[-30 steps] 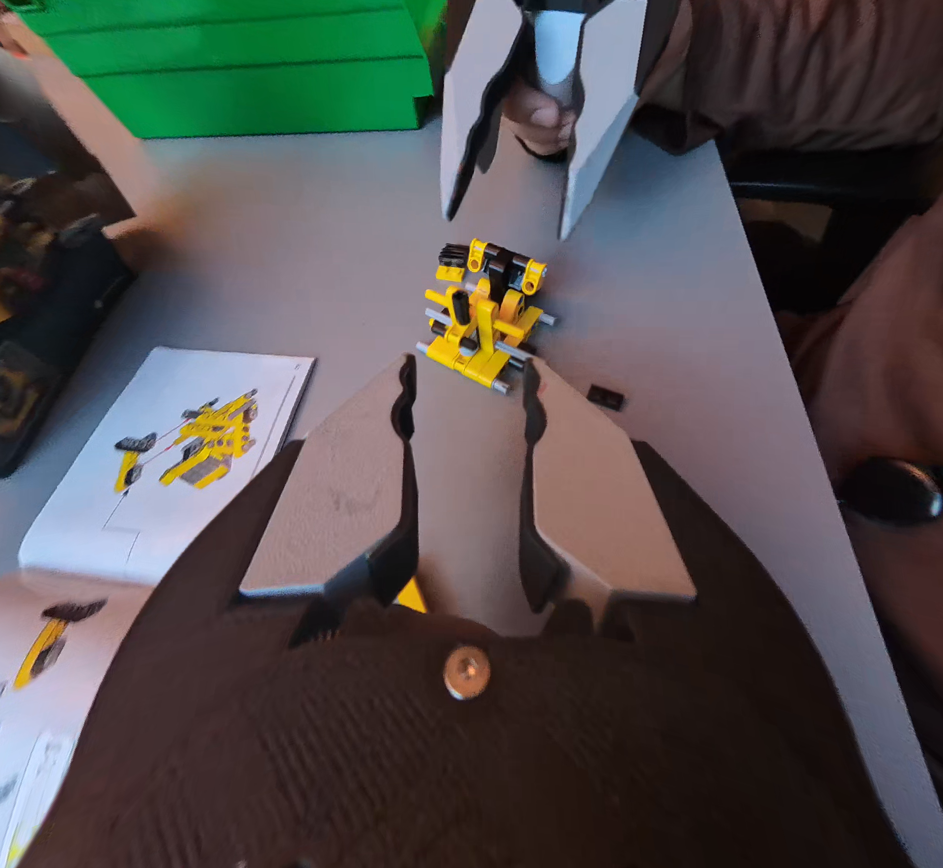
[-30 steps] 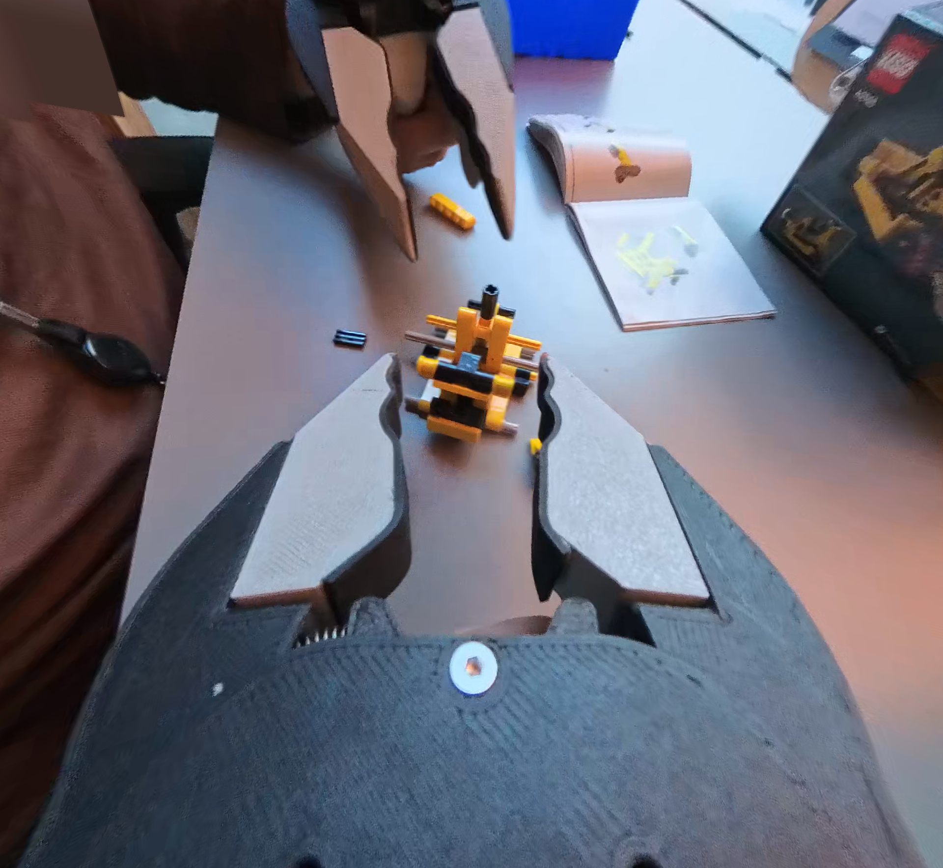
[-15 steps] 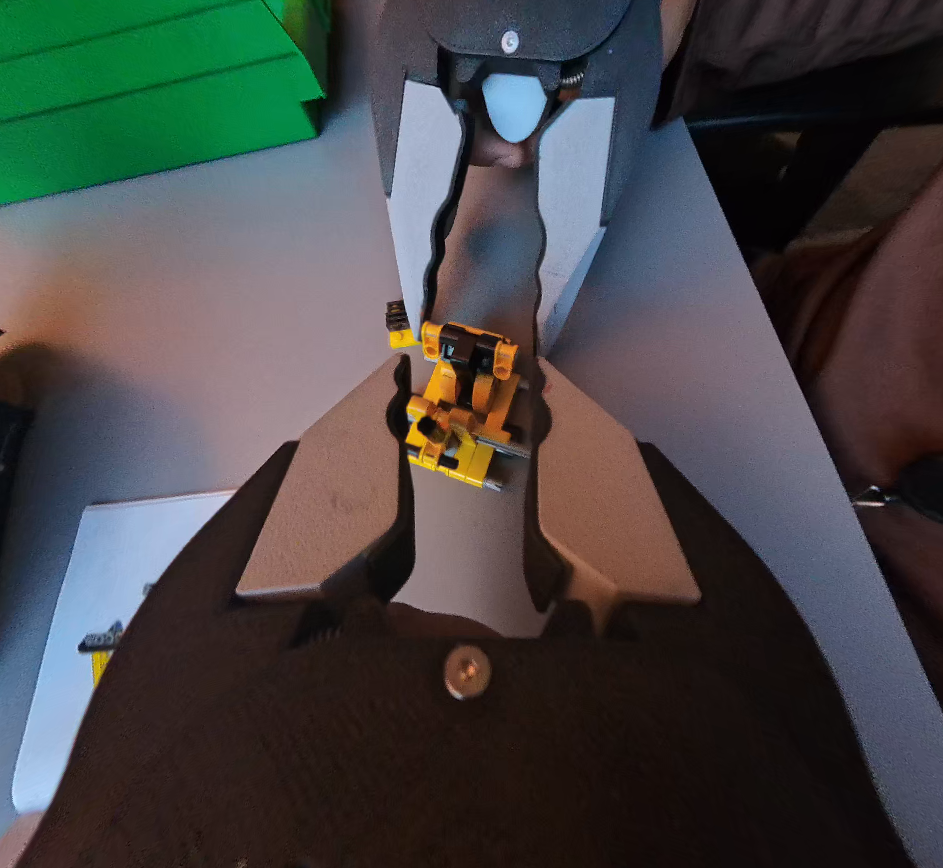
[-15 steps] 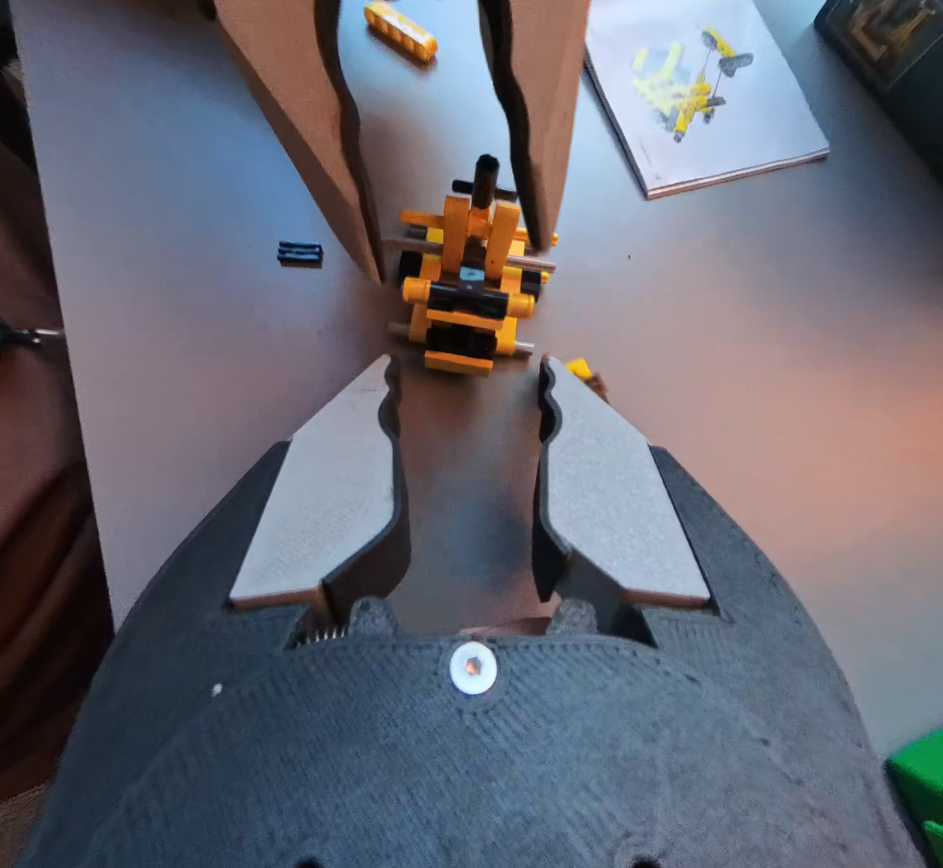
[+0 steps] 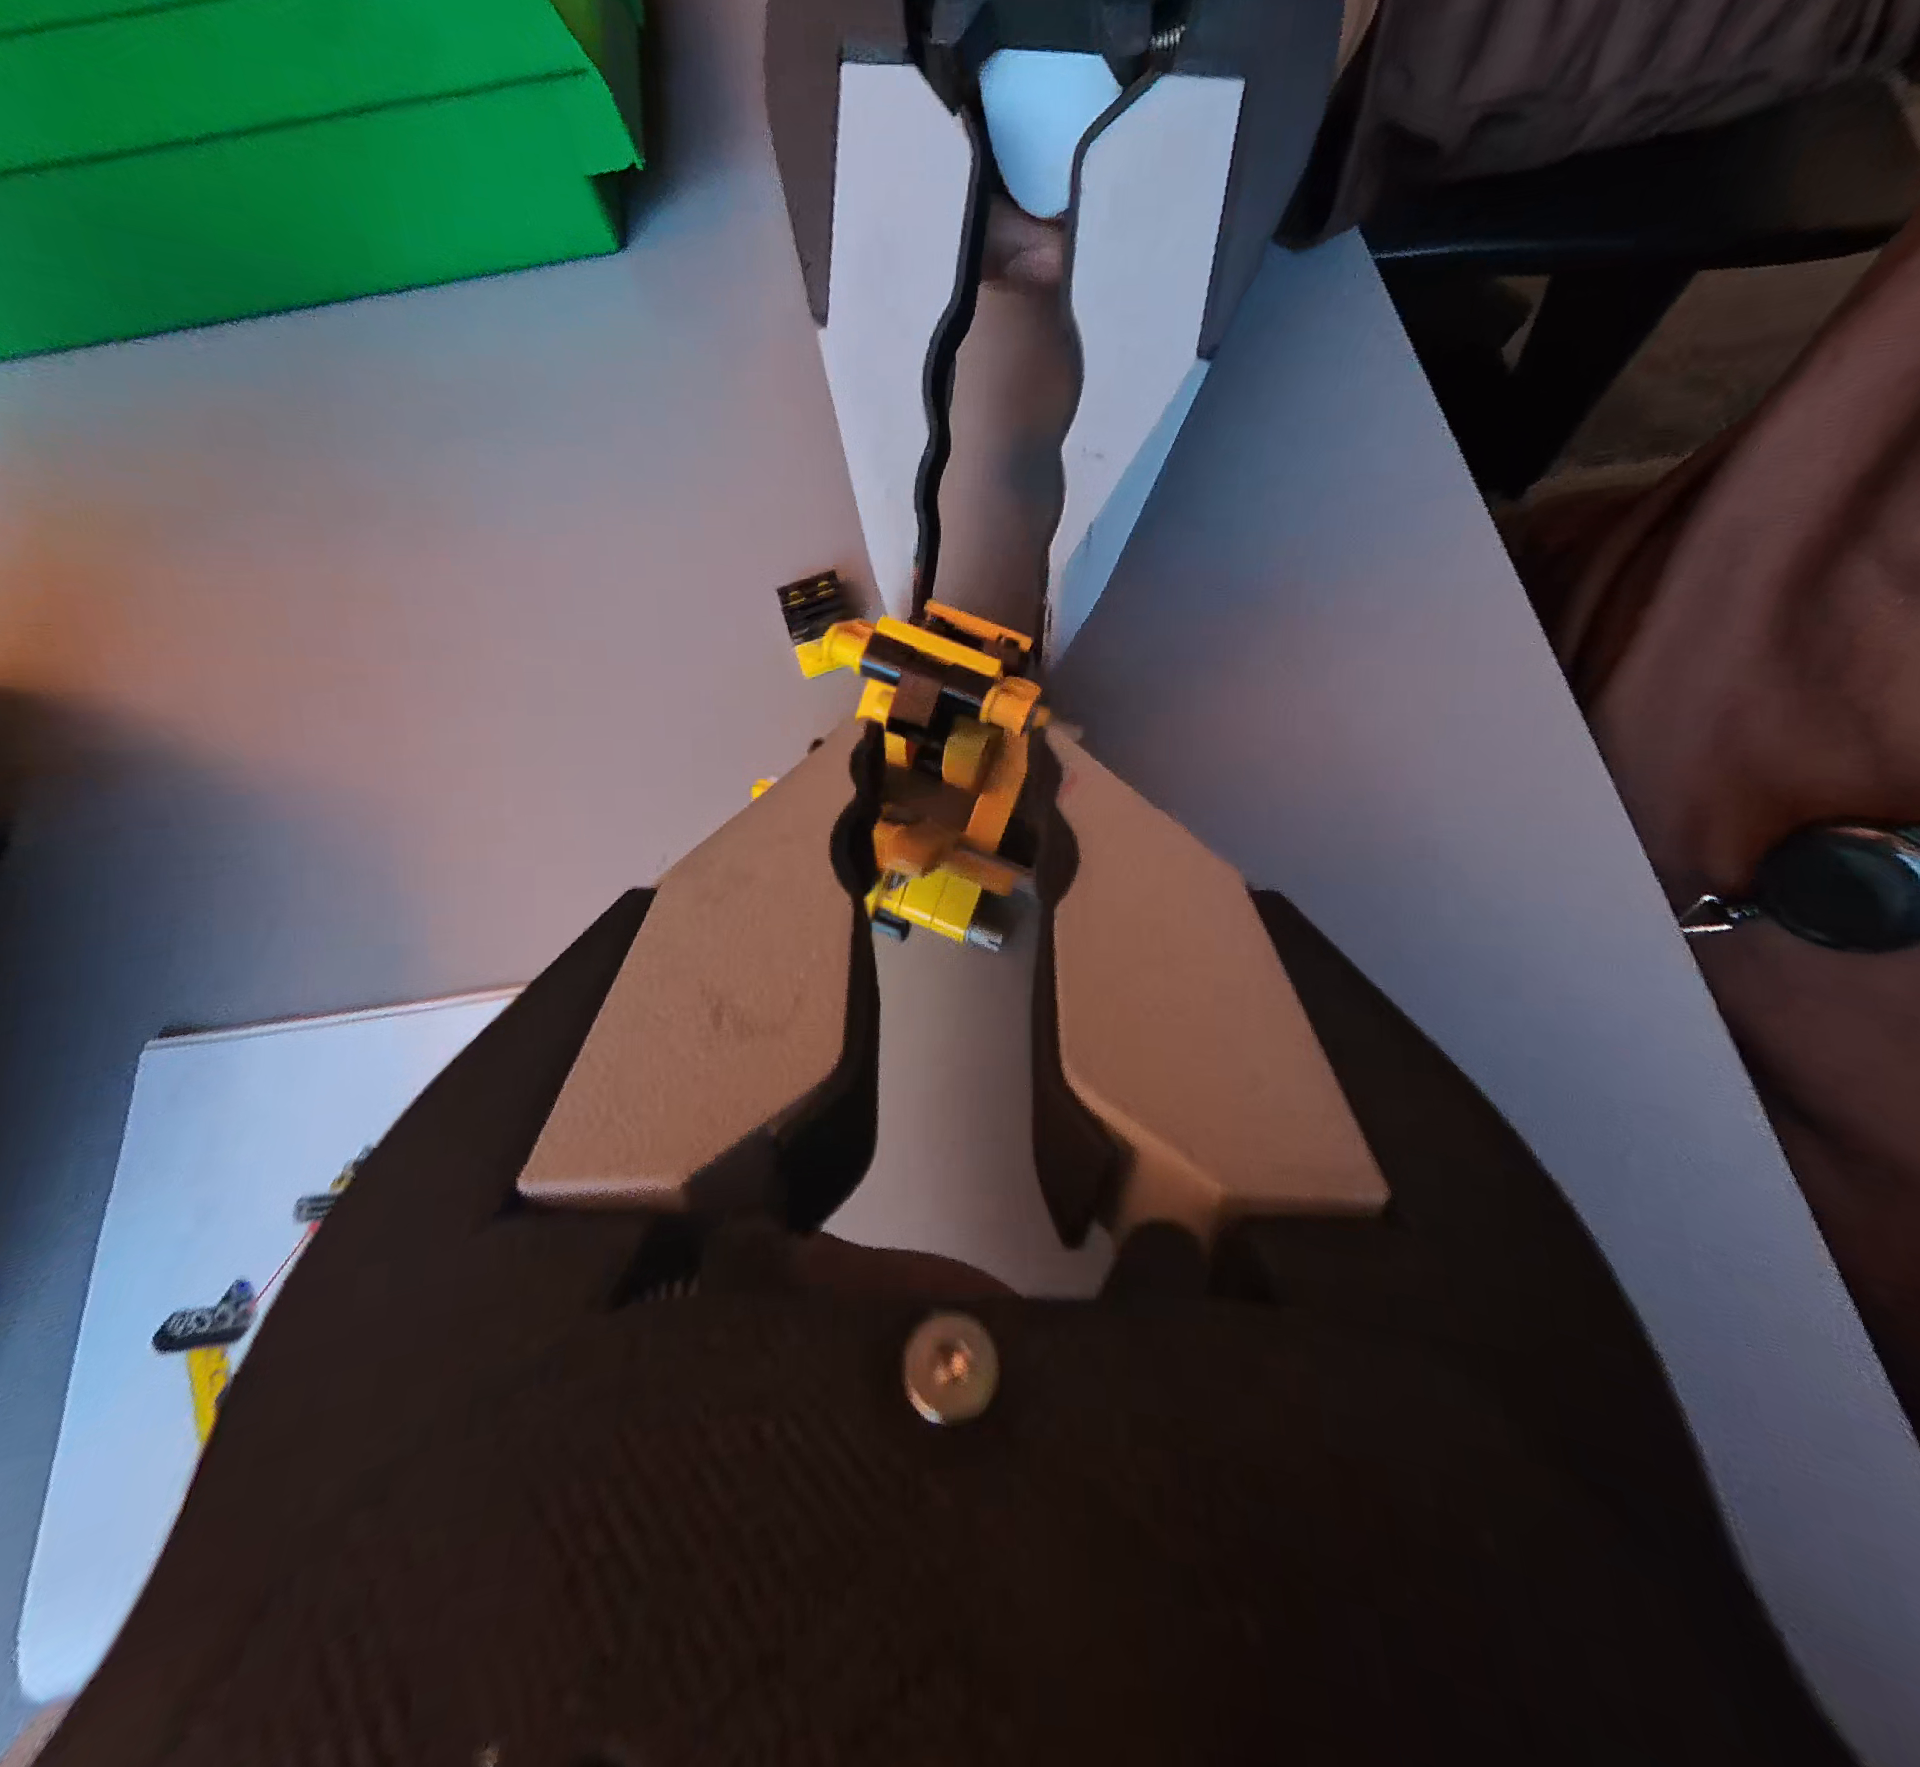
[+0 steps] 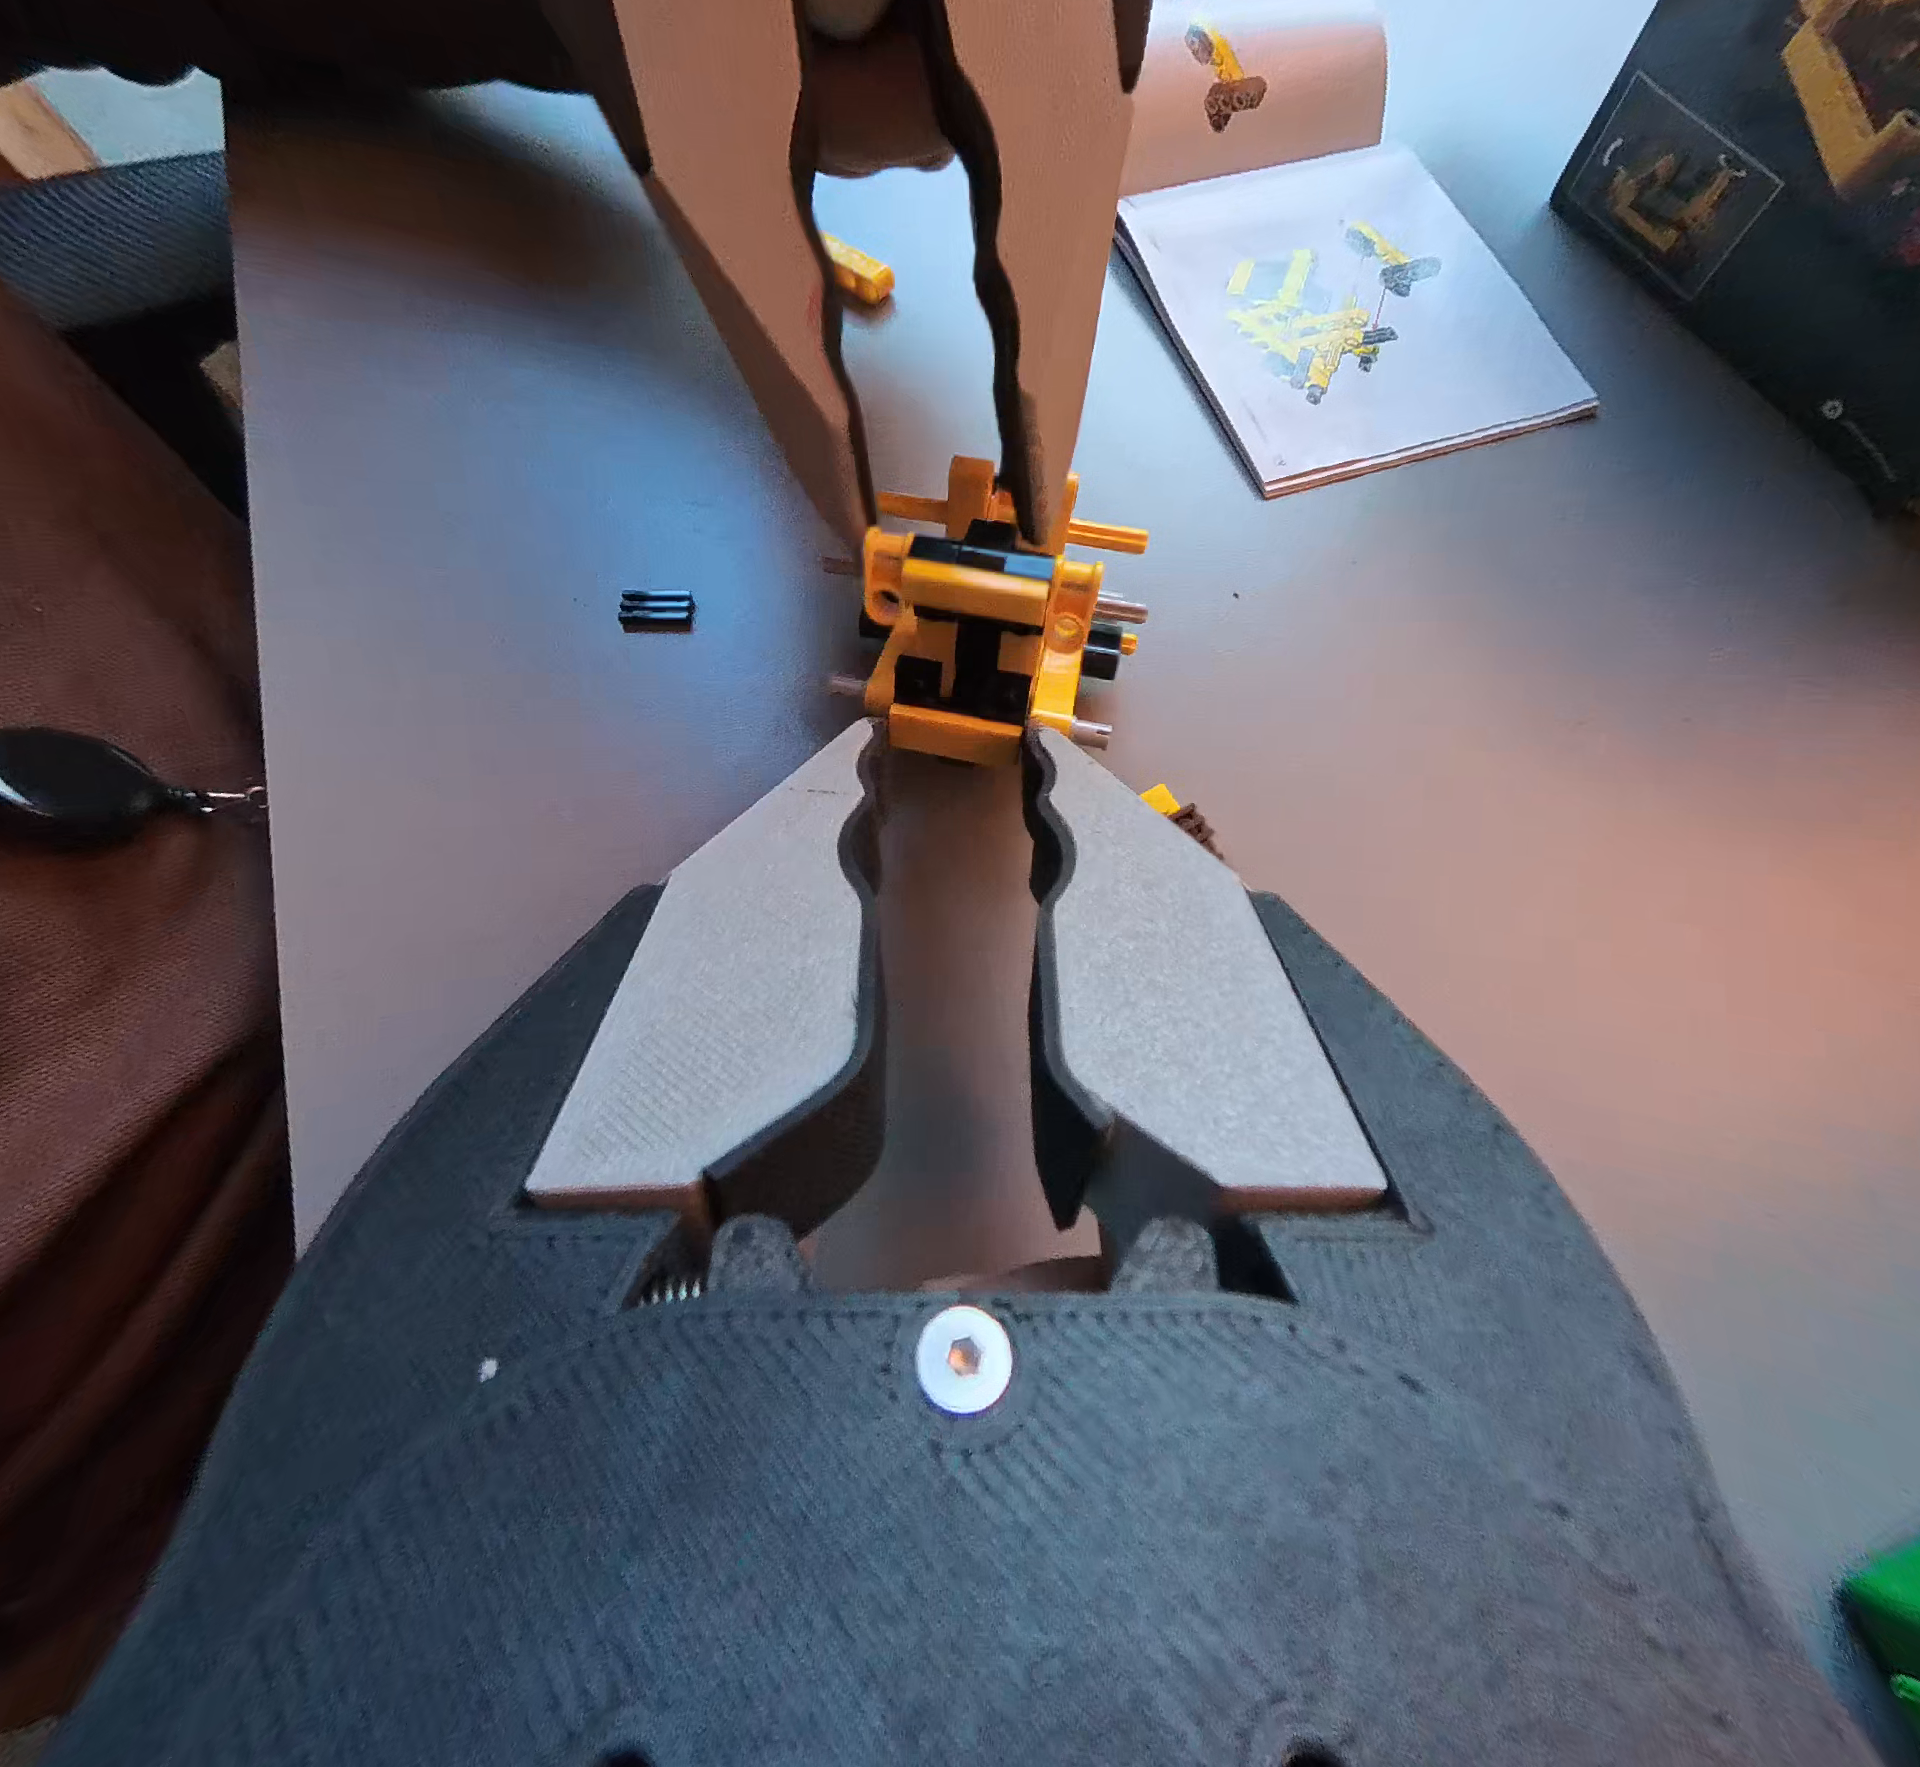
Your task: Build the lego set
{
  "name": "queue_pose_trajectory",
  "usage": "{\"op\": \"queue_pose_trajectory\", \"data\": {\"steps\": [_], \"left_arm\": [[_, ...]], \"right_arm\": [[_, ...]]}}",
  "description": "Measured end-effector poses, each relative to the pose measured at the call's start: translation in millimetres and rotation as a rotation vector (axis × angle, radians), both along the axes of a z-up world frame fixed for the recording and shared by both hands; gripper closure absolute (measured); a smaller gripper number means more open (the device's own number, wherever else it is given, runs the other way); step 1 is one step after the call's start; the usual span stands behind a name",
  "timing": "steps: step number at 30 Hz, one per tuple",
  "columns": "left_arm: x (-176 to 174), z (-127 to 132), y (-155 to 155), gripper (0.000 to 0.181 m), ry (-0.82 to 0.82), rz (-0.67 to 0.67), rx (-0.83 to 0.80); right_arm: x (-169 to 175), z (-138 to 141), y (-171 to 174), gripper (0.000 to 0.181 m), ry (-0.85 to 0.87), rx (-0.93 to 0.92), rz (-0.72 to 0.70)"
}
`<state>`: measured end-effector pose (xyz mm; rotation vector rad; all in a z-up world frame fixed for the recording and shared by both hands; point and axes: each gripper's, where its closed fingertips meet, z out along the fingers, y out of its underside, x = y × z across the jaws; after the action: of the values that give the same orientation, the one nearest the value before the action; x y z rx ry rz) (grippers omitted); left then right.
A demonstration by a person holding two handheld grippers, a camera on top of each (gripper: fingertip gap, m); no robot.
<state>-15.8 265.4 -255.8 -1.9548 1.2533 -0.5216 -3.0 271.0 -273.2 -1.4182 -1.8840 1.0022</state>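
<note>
The yellow-and-black lego assembly stands at the centre of the frame on the grey bench, caught between both tools. The left gripper has its fingers closed around the near end of the assembly. The right gripper has its fingers narrowed onto the opposite end, tips touching the yellow frame; a firm clamp cannot be confirmed.

Step in hand, as judged: securing the sub-assembly from two sides ahead of fitting the next part. The next move calls for a steady two-sided hold without dislodging the projecting axles.

Loose parts lie apart on the bench: a black pin at centre left, a yellow beam at upper centre. The open instruction booklet lies at upper right.

Containers: the green bin at upper left shows only its outer wall; contents not visible. The dark set box stands at the right edge.
</note>
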Motion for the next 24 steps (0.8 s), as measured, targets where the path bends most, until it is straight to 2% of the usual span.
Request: {"op": "queue_pose_trajectory", "data": {"steps": [4, 9, 12, 15, 17, 24], "left_arm": [[-8.1, 4.7, 3.2, 0.161, -0.024, 0.022, 0.001], [-2.7, 14.0, 1.1, 0.150, -0.030, -0.003, 0.017], [2.9, 6.8, 1.2, 0.136, 0.048, -0.031, 0.020], [6.0, -3.9, 6.6, 0.133, 0.108, -0.058, 0.029], [10.9, -3.8, 6.7, 0.140, 0.078, -0.079, 0.006], [9.0, 6.0, 5.9, 0.141, -0.062, -0.089, -0.030]], "right_arm": [[-0.6, 0.5, 2.0, 0.160, 0.004, 0.000, -0.010], [-0.3, 6.3, 2.6, 0.160, 0.038, -0.008, -0.011], [-1.0, 10.4, 2.5, 0.160, 0.061, -0.024, -0.010], [-0.7, 11.6, 0.5, 0.160, 0.065, -0.034, -0.003], [0.5, 10.9, -0.7, 0.159, 0.060, -0.023, 0.001], [5.9, 10.6, -0.9, 0.160, 0.056, -0.035, 0.027]]}}
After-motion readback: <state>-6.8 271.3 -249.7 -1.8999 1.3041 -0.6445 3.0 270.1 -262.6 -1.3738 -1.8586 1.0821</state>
